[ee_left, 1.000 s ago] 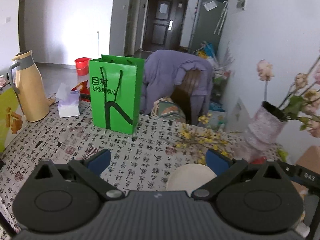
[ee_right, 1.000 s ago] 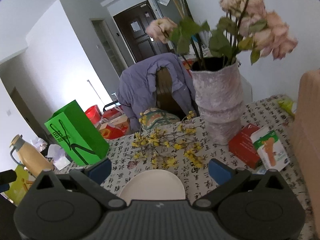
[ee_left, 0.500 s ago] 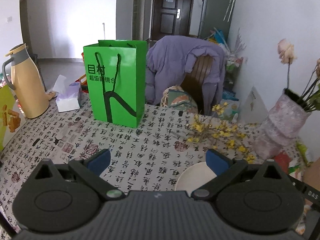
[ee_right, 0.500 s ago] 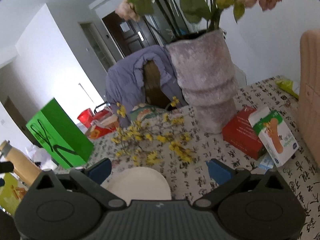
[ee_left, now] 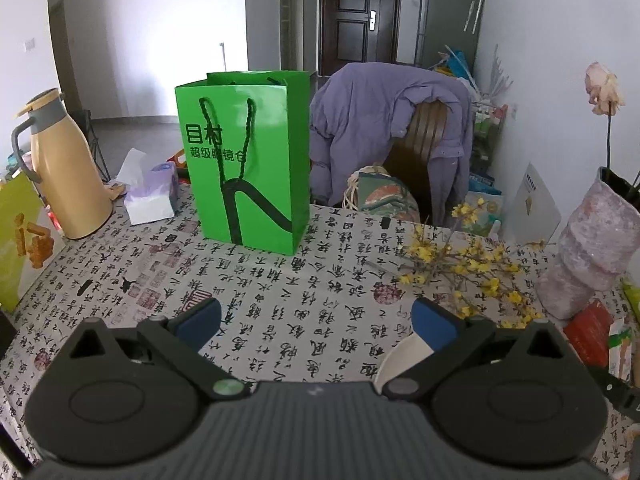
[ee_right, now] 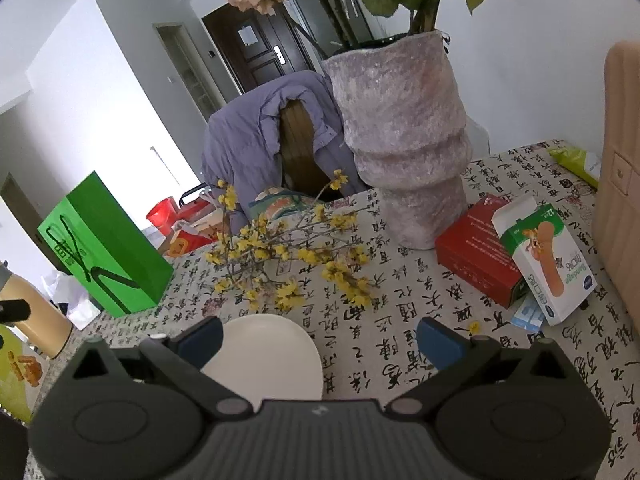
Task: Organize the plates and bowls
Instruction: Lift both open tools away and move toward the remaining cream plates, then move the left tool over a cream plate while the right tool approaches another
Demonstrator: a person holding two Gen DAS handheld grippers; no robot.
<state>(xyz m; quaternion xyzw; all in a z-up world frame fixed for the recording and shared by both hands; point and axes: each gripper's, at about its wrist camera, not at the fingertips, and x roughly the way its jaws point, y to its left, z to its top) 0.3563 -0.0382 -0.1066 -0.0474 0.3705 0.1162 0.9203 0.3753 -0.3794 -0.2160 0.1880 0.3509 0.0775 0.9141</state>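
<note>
**K:** Right, status: white plate sits flat on the calligraphy tablecloth, close under the right gripper. Its near edge is hidden by the gripper body. Both sets of tongs are spread wide with nothing held.

**M:** Left one?

**K:** Left gripper hovers over bare cloth. Only a sliver of the plate shows there, under its right finger. My read: right does the pickup, left is spare.

**M:** Approach?

**K:** Plate is off-centre, toward the right gripper's left finger. I'd shift left to centre it, then come in low and shallow at the rim. One finger goes under the lip, one on top. A flat plate gives little edge, so expect it to slide on the cloth if pushed.

**M:** Hazards?

**K:** Yellow flower sprigs lie just beyond the plate's far rim, maybe touching it; can't tell. Pink vase stands behind them, red box to its right. Keep the sweep short and lift straight up before moving. No bowls visible in either view, so the stack target is unknown.
</note>
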